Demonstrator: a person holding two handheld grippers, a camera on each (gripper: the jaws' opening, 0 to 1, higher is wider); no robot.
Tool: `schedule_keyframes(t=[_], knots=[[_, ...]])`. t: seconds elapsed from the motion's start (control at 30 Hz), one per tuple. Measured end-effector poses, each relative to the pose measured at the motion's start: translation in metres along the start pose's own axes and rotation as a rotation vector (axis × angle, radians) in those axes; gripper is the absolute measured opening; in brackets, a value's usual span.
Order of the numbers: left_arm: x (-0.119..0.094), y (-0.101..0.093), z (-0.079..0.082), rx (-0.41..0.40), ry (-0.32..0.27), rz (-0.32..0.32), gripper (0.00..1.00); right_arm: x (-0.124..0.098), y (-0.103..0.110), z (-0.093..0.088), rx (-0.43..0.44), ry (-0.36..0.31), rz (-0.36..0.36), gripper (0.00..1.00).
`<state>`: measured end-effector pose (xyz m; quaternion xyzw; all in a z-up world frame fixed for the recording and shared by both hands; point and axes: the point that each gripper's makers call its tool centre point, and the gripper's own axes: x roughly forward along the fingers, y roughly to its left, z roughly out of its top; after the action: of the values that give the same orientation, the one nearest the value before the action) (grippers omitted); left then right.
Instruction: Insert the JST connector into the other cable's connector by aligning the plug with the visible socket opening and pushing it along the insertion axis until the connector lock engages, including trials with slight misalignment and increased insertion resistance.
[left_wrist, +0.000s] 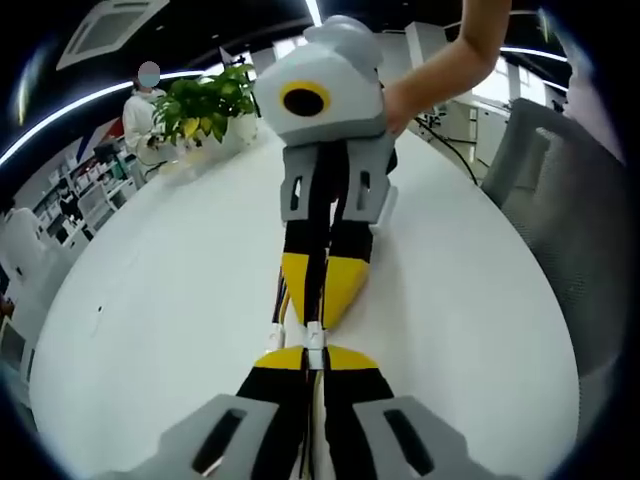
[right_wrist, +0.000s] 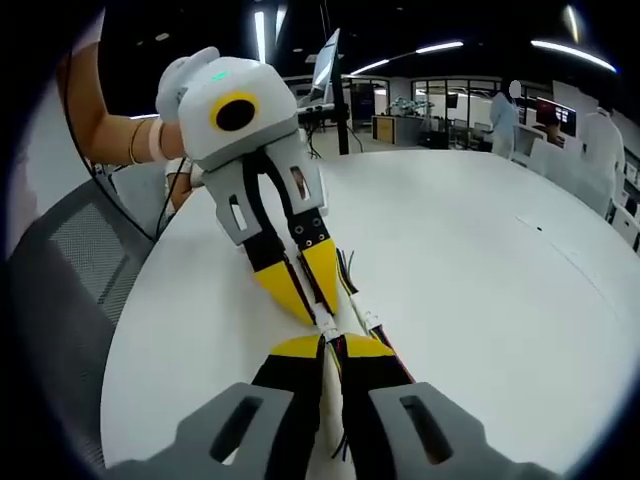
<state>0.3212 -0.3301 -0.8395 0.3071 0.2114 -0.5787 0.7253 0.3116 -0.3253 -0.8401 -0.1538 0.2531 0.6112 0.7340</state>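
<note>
Tip to tip above the white tabletop (left_wrist: 150, 300), the left hand-held gripper (left_wrist: 312, 362) and right hand-held gripper (right_wrist: 330, 348) each clamp a white JST connector (left_wrist: 315, 333), meeting end-on along one shared axis.

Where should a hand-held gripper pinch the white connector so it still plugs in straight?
Pinch the white connector on its flat sides just behind the mating end, coming along the cable line, as the left hand-held gripper and right hand-held gripper do now. Both sit tip to tip over the white table, so the mating end probably stays exposed.
</note>
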Motion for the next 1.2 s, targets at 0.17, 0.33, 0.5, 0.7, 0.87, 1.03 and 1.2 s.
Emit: schedule_keyframes(t=[0.17, 0.33, 0.5, 0.7, 0.87, 1.03, 1.2], knots=[[0.0016, -0.0015, -0.0025, -0.007, 0.003, -0.007, 0.00, 0.0014, 0.0002, -0.0021, 0.002, 0.007, -0.003, 0.03], [0.0014, -0.0016, -0.0034, -0.023, -0.001, -0.008, 0.00, 0.0023, -0.0003, -0.0024, 0.006, 0.005, -0.003, 0.03], [0.0019, -0.0029, -0.0039, -0.033, -0.002, -0.011, 0.00, 0.0030, 0.0008, -0.0037, -0.006, 0.012, -0.004, 0.03], [0.0008, -0.0039, -0.0062, -0.033, 0.001, -0.013, 0.00, 0.0038, 0.0022, -0.0036, -0.009, 0.012, -0.004, 0.04], [0.0005, -0.0044, -0.0063, -0.041, 0.001, -0.010, 0.00, 0.0040, 0.0026, -0.0038, -0.006, 0.013, -0.007, 0.04], [0.0003, -0.0043, -0.0069, -0.054, 0.000, -0.005, 0.00, 0.0045, 0.0028, -0.0040, -0.009, 0.005, -0.009, 0.04], [0.0003, -0.0035, -0.0072, -0.066, -0.004, 0.008, 0.00, 0.0041, 0.0027, -0.0043, -0.012, 0.006, -0.009, 0.06]])
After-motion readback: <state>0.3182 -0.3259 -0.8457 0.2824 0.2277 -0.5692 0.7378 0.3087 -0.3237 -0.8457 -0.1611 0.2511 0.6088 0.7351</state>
